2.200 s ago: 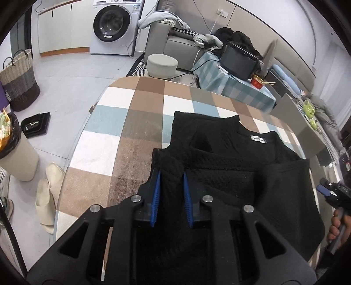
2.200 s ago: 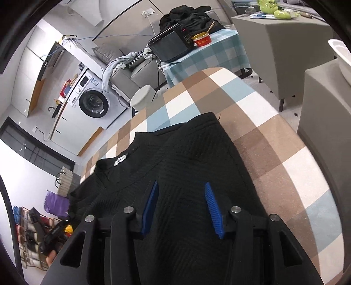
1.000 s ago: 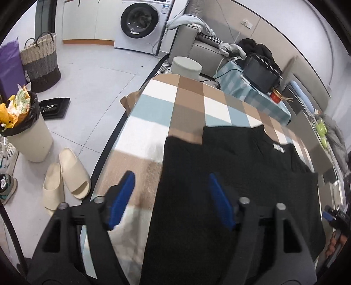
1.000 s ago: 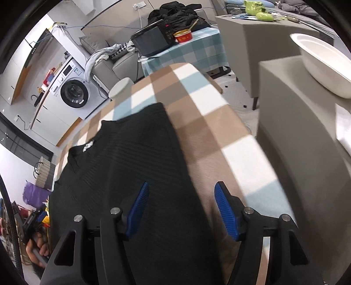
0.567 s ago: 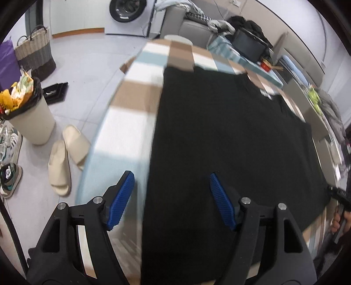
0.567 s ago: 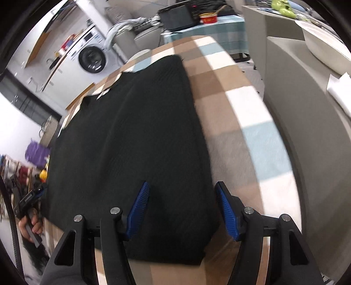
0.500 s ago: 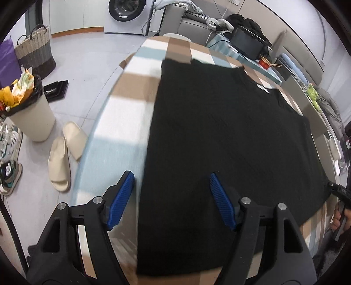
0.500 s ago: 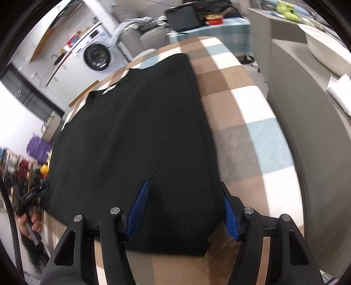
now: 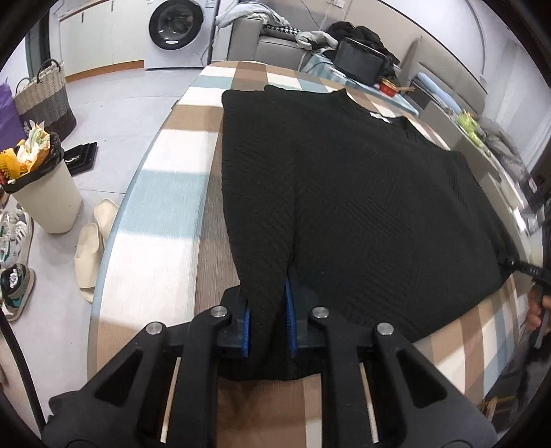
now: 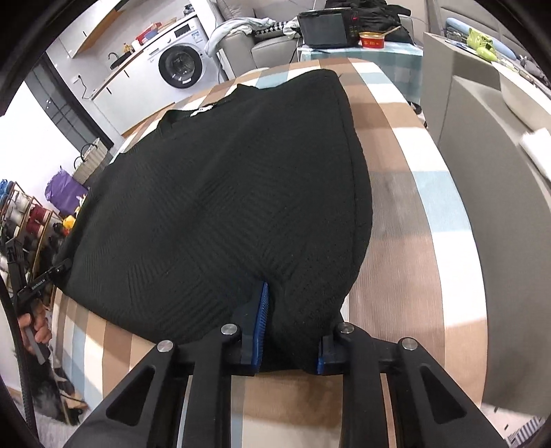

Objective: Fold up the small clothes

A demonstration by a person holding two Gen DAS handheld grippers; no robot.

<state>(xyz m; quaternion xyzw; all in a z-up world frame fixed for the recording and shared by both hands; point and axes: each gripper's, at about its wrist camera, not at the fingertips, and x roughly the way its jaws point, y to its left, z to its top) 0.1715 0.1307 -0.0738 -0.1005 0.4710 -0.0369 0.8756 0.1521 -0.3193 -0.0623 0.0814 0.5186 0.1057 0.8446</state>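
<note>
A black knit sweater (image 9: pixel 344 193) lies flat on the checked table (image 9: pixel 165 193), its white neck label (image 9: pixel 380 116) at the far end. My left gripper (image 9: pixel 268 322) is at the near left corner of the hem. Its jaws are closing and the blue pads pinch a fold of the knit. In the right wrist view the sweater (image 10: pixel 224 193) fills the table (image 10: pixel 406 241). My right gripper (image 10: pixel 292 337) is at the near right corner of the hem, jaws closing, with bunched cloth gripped between its pads. Each gripper also shows at the edge of the other's view.
Left of the table on the floor stand a full waste bin (image 9: pixel 44 193), slippers (image 9: pixel 93 248) and shoes. A washing machine (image 9: pixel 175 27), a sofa and a side table with a black device (image 9: pixel 358 62) lie beyond. A grey cabinet (image 10: pixel 489 165) stands close on the table's right.
Both grippers came back along the sweater to its near hem. Their jaws, wide open before, have drawn in on the hem's two corners.
</note>
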